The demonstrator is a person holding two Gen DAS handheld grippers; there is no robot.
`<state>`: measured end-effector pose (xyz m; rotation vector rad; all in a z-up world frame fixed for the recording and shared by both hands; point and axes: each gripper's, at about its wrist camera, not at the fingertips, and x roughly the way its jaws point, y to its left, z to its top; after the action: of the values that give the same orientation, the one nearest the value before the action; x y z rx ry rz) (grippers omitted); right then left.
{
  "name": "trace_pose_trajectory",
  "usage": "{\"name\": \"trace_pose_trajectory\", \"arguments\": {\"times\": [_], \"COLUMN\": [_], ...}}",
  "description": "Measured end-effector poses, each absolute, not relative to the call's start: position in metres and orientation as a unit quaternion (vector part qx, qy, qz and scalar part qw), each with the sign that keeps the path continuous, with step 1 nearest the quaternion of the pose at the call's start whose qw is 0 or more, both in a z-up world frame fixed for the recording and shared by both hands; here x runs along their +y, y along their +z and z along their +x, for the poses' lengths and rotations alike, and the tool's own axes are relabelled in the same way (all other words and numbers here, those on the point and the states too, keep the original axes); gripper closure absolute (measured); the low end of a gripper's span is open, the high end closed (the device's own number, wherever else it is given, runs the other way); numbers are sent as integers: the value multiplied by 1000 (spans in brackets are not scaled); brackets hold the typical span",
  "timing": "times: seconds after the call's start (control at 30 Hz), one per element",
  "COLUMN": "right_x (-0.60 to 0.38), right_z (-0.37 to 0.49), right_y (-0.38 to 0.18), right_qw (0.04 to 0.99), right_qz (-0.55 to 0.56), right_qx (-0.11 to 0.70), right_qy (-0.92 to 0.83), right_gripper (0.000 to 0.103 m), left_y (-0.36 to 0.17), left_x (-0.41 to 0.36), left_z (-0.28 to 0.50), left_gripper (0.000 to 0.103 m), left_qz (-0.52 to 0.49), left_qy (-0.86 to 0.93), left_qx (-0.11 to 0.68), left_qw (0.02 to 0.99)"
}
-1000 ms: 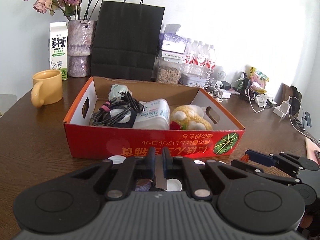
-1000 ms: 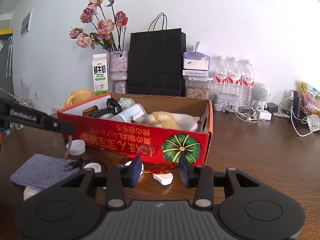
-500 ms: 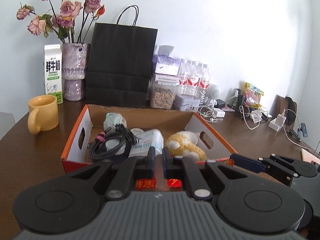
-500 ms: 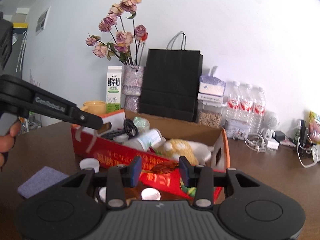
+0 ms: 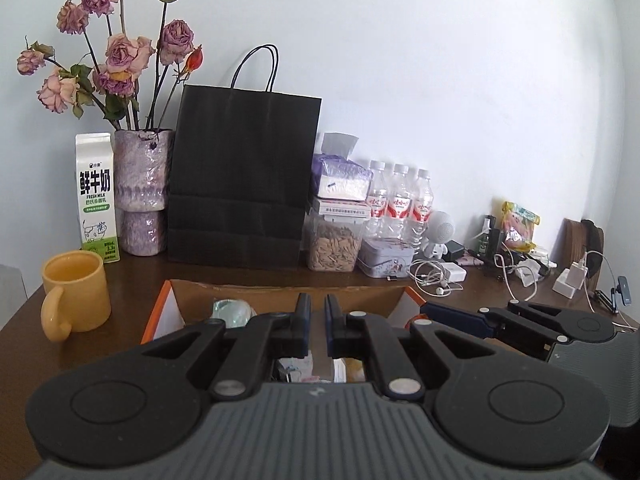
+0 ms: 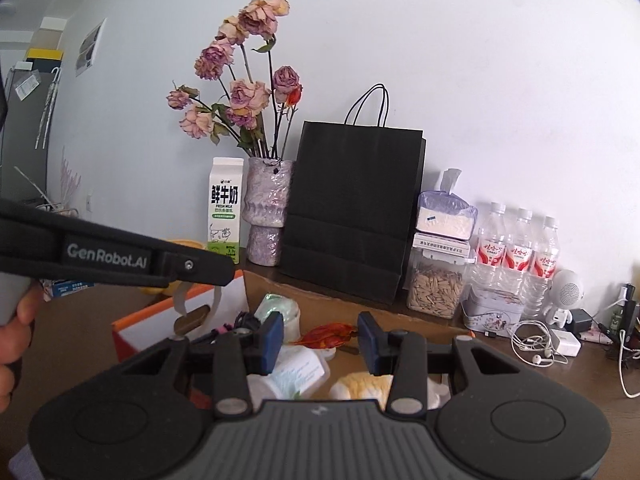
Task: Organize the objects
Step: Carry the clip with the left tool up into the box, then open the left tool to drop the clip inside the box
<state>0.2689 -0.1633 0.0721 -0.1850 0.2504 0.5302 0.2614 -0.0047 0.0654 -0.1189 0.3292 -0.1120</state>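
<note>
The red cardboard box (image 5: 288,294) lies below both grippers; its back wall also shows in the right wrist view (image 6: 360,312). In it are a white bottle (image 6: 296,372), a yellow plush toy (image 6: 360,390), black cables (image 6: 244,322) and a pale green bundle (image 6: 276,308). My left gripper (image 5: 316,322) is nearly shut over the box on a thin pale strip hanging from its tip (image 6: 180,300). My right gripper (image 6: 320,338) is shut on an orange-red wrapper (image 6: 326,334) held over the box.
A yellow mug (image 5: 74,292) stands left of the box. Behind it are a milk carton (image 5: 98,196), a vase of dried roses (image 5: 142,192), a black paper bag (image 5: 240,184), a seed jar (image 5: 334,246), water bottles (image 5: 398,204) and tangled chargers (image 5: 440,276).
Both grippers have risen from the table in front of the box to above it. The right gripper carried the orange-red wrapper up and over the box.
</note>
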Motion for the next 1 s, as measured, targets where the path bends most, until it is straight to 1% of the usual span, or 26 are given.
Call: {"name": "trace_pose_trajectory", "arguments": {"times": [0.37, 0.63, 0.73, 0.77, 0.8, 0.83, 0.87, 0.9, 0.93, 1.0], "right_x": [-149, -153, -153, -153, -154, -155, -155, -156, -156, -156], "right_z": [342, 356, 358, 357, 357, 357, 356, 355, 354, 355], "right_y": [58, 45, 42, 42, 41, 41, 41, 42, 42, 43], "right_qw": [949, 948, 947, 948, 948, 948, 950, 951, 953, 953], "right_qz": [-52, -55, -56, -56, -56, -54, -51, -50, -51, -50], "right_qx": [164, 182, 190, 190, 192, 193, 190, 187, 185, 186], "right_qy": [265, 255, 252, 249, 247, 246, 244, 240, 236, 234], "right_gripper": [64, 64, 63, 62, 52, 33, 23, 6, 0, 0], "left_y": [54, 41, 37, 37, 38, 38, 39, 40, 41, 43], "left_x": [10, 10, 11, 11, 10, 10, 10, 10, 10, 11], "left_z": [327, 345, 346, 346, 346, 345, 343, 341, 338, 338], "left_gripper": [95, 95, 93, 86, 77, 44, 7, 0, 0, 0], "left_qz": [-69, -53, -51, -49, -45, -43, -43, -42, -41, -42], "left_qy": [-36, -31, -19, -14, -12, -8, -1, 8, 15, 13], "left_qx": [176, 191, 201, 200, 199, 198, 193, 183, 171, 172], "left_qw": [981, 980, 978, 978, 979, 979, 980, 982, 984, 984]}}
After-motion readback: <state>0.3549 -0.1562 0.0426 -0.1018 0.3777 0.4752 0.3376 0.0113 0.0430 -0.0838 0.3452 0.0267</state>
